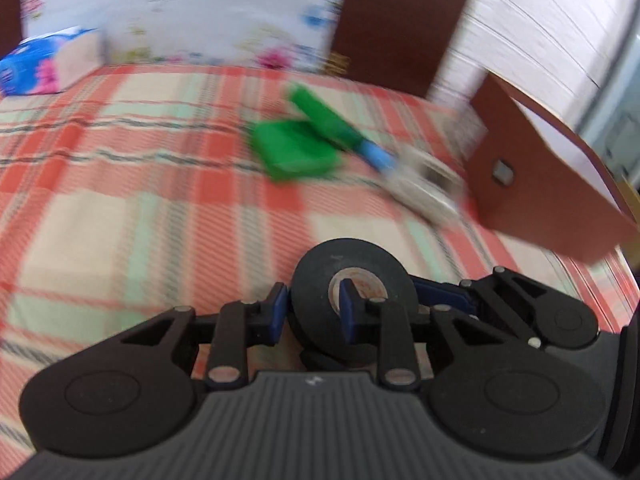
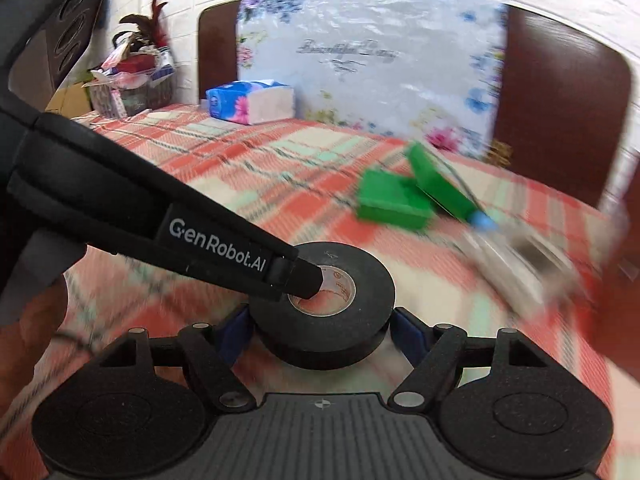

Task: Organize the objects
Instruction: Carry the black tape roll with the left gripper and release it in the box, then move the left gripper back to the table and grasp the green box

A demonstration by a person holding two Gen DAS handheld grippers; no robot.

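A: Left wrist view. Where does the black tape roll (image 1: 352,300) lie from the left gripper (image 1: 314,312)?

B: At twelve o'clock, right at the fingertips. One blue-padded finger (image 1: 278,312) presses the roll's outer wall; the other stands inside the cardboard core. The jaws are narrowed onto the roll's wall and grip it. A second roll seems to lie beneath; blur leaves that unsure.

A: And beyond it?

B: At one o'clock, well apart on the plaid tablecloth (image 1: 120,208), lie a green box (image 1: 296,152) and, beside it, a green-and-blue object and a pale blurred item I cannot identify. A brown flap (image 1: 540,184) stands at two o'clock.

A: Right wrist view. How does the right gripper (image 2: 320,332) stand?

B: Its jaws are wide apart, one blue pad either side of two stacked black tape rolls (image 2: 324,300) at twelve o'clock. Whether the pads touch the lower roll cannot be told. The left gripper's finger (image 2: 296,276) enters from ten o'clock into the top roll's core.

A: Which tool is nearer the top roll?

B: The left; it already has it. The rolls lie flat, their axis upright, so the probable next move is lifting the top roll off while the right gripper steadies the lower. A tissue pack (image 2: 250,100) sits far off at eleven o'clock.
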